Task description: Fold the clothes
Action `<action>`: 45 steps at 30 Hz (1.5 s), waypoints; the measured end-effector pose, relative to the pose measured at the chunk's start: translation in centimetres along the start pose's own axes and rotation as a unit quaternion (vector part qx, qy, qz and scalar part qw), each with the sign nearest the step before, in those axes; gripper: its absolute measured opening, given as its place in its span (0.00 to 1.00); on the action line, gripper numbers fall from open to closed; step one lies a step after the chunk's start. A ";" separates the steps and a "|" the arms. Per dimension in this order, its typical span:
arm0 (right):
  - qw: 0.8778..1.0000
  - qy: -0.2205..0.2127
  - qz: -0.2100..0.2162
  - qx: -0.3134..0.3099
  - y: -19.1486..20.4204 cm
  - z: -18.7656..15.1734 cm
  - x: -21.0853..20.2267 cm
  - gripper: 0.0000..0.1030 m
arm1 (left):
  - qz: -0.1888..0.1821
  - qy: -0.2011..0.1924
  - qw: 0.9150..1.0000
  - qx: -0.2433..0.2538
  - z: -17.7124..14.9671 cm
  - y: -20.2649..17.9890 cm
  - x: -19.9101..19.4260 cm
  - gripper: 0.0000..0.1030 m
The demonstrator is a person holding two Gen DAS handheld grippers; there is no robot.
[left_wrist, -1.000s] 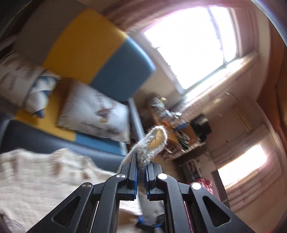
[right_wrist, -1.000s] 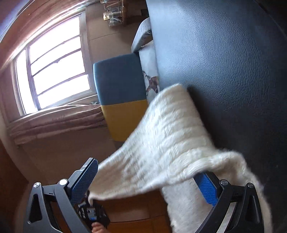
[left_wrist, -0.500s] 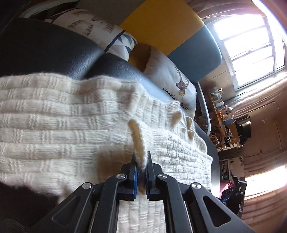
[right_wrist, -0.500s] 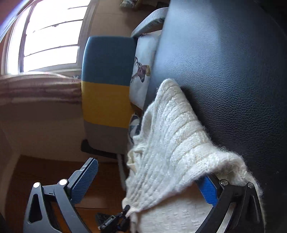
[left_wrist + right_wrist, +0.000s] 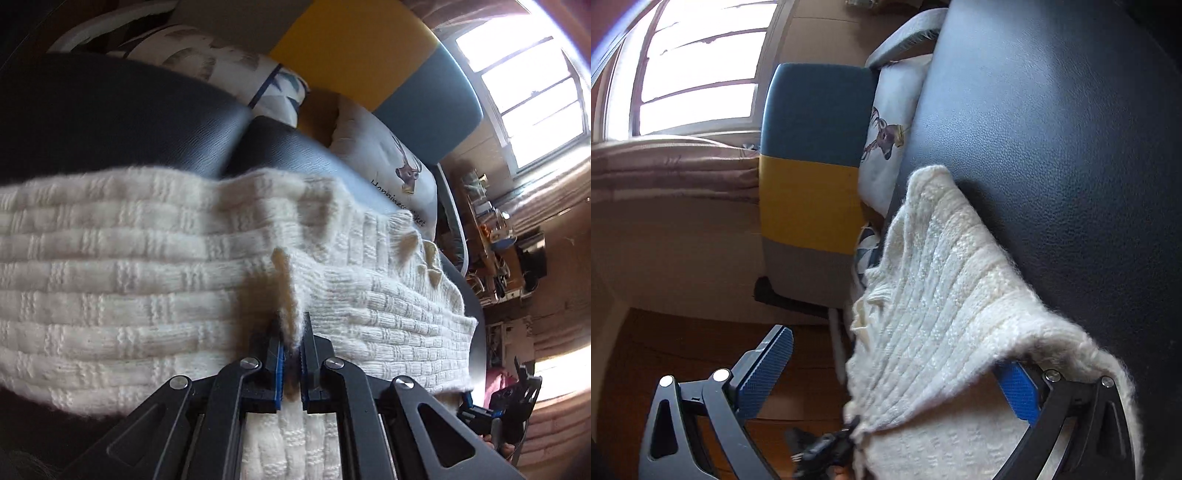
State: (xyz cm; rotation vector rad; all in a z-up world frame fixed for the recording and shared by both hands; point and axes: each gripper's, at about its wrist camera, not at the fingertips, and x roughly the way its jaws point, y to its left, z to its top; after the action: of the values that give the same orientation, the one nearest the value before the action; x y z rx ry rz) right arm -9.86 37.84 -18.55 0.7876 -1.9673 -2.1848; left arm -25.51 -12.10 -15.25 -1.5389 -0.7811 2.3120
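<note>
Left wrist: left tool (image 5: 291, 328), clamped on the sweater (image 5: 110, 280), has dropped onto the sofa (image 5: 110, 114).

Left wrist view sits close over the white knit sweater (image 5: 147, 280), tilted down across the dark couch seat (image 5: 110, 122) toward the window (image 5: 532, 81); right wrist view looks nearly level, rolled sideways, along the same seat (image 5: 1052, 147); both share sweater (image 5: 942, 295), deer pillow (image 5: 388, 162) (image 5: 890, 122), blue-yellow cushion (image 5: 369, 48) (image 5: 812, 155).
</note>
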 end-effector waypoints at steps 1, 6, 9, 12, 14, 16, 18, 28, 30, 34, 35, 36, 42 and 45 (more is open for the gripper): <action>1.000 0.004 0.001 0.000 -0.1 0.0 -0.2 1.00 | -0.001 -0.003 1.000 -0.005 -0.1 0.2 -0.1 0.05; 0.999 0.004 0.029 0.026 -1.3 0.6 -1.4 1.00 | 0.012 -0.001 1.000 -0.002 -0.2 -0.2 -0.2 0.05; 0.999 0.017 0.033 0.026 -1.1 0.7 -2.1 1.00 | 0.020 0.000 1.000 -0.010 -0.2 -0.1 -1.2 0.06; 0.999 0.036 0.003 -0.015 0.3 0.0 -3.2 1.00 | 0.039 -0.012 0.999 -0.019 0.0 0.2 -2.9 0.05; 0.998 0.044 -0.004 -0.047 1.3 -0.5 -4.1 1.00 | 0.030 -0.032 0.999 -0.009 -0.1 -0.1 -4.5 0.05; 0.996 0.047 0.011 -0.071 2.4 -0.7 -4.4 1.00 | 0.019 -0.043 0.999 0.015 -0.2 -1.2 -5.3 0.07; 0.994 0.060 0.033 -0.083 3.3 -0.6 -3.5 1.00 | 0.004 -0.043 0.998 0.047 -0.8 -3.3 -5.1 0.07; 0.989 0.088 -0.054 -0.104 1.1 0.0 1.7 0.91 | 0.077 0.002 0.992 0.101 -3.3 -5.7 0.9 0.06; 0.985 0.090 -0.057 -0.138 2.2 0.2 1.3 0.91 | 0.064 -0.005 0.991 0.115 -3.4 -6.9 0.2 0.06; 0.983 0.091 -0.013 -0.161 4.4 2.7 1.9 0.92 | 0.031 -0.011 0.985 0.171 -3.8 -11.1 0.5 0.10; 0.983 0.093 -0.009 -0.158 4.7 3.5 2.4 0.94 | 0.029 -0.010 0.983 0.183 -3.9 -12.0 0.9 0.10; 0.982 0.094 -0.017 -0.161 4.9 4.2 3.0 0.96 | 0.032 -0.008 0.981 0.192 -4.1 -12.6 1.4 0.10; 0.986 0.088 -0.063 -0.128 4.1 7.9 7.2 0.98 | 0.057 0.009 0.980 0.190 -4.5 -12.0 4.7 0.10; 0.987 0.088 -0.061 -0.121 3.7 8.5 8.0 0.98 | 0.037 0.004 0.980 0.195 -4.7 -11.7 4.4 0.10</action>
State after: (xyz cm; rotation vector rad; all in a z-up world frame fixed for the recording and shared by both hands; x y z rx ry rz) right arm -21.40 41.69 -17.25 1.0454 -1.5748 -2.2728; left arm -24.00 1.06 -13.49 -1.4171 -0.2463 2.3309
